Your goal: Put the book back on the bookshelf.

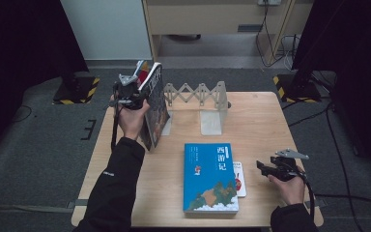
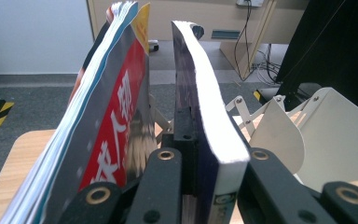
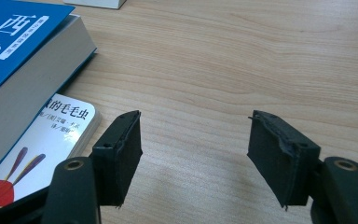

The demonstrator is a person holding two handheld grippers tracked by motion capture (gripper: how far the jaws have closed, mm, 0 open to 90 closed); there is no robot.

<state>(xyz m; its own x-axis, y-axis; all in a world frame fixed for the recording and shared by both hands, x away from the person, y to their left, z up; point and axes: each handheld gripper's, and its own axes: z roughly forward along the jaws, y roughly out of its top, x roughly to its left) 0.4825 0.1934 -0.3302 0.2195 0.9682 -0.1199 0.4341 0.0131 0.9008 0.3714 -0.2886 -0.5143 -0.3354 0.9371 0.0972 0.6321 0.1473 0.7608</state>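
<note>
A white folding bookstand (image 1: 200, 99) stands just right of the dark, glossy-covered book (image 1: 155, 104), held upright at the table's (image 1: 261, 125) back-left by the left gripper (image 1: 128, 92), clamped on it. Right gripper (image 3: 193, 154) gapes, empty.

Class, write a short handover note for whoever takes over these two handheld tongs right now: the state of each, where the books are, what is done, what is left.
Left tongs: shut on a dark-covered book, held upright at the left end of the white expanding book rack. A thin red magazine stands just beside it.
Right tongs: open, empty, low over bare table by the right edge.
Blue book: lying flat near the front, on top of a small white picture book.
Done, it seems: two items brought to the rack.
Left, likely: settle the held book, then stand up the two flat books.
</note>
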